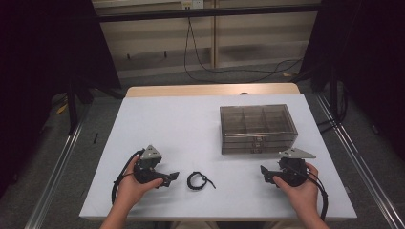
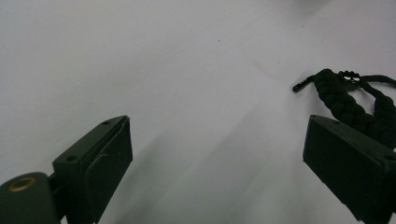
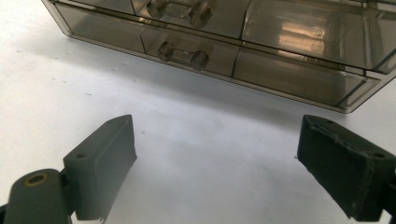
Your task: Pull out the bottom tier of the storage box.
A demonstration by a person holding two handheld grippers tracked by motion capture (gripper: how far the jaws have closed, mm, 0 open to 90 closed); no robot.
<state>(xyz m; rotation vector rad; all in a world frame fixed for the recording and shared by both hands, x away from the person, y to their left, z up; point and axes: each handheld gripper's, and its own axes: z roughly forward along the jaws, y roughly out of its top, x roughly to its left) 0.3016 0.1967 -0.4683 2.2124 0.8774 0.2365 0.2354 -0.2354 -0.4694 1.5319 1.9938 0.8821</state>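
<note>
Hands low at the near edge of the white worktop [image 1: 191,124], I held a black two-jaw gripper in each, both sets of fingers spread wide and clamped on nothing. Between them, on the bare surface, lay the small black braided cord bracelet [image 1: 198,180], coiled in a loose loop with one thin tail trailing toward my right.

My left gripper [image 1: 173,176] was the nearer of the two: the bracelet sat just beside its tips, off to that gripper's right. In the left gripper view the braid [image 2: 348,100] showed past the right-hand finger [image 2: 348,170], its thick plaited run slanting from upper left down toward that finger, so the loop lay outside the gap rather than between the fingers. As I judged it, a swing to the right would be needed to bring the opening over the cord.

My right gripper [image 1: 263,172] stood well apart from the bracelet, on its other side, and pointed inward across the worktop. Beyond it sat the smoky transparent plastic drawer box [image 1: 258,129], with compartments on top. In the right gripper view its stacked front drawers with their clear bar handles [image 3: 183,54] lay ahead of the parted fingers [image 3: 105,158], apart from them, all drawers shut as far as I could tell.
</note>
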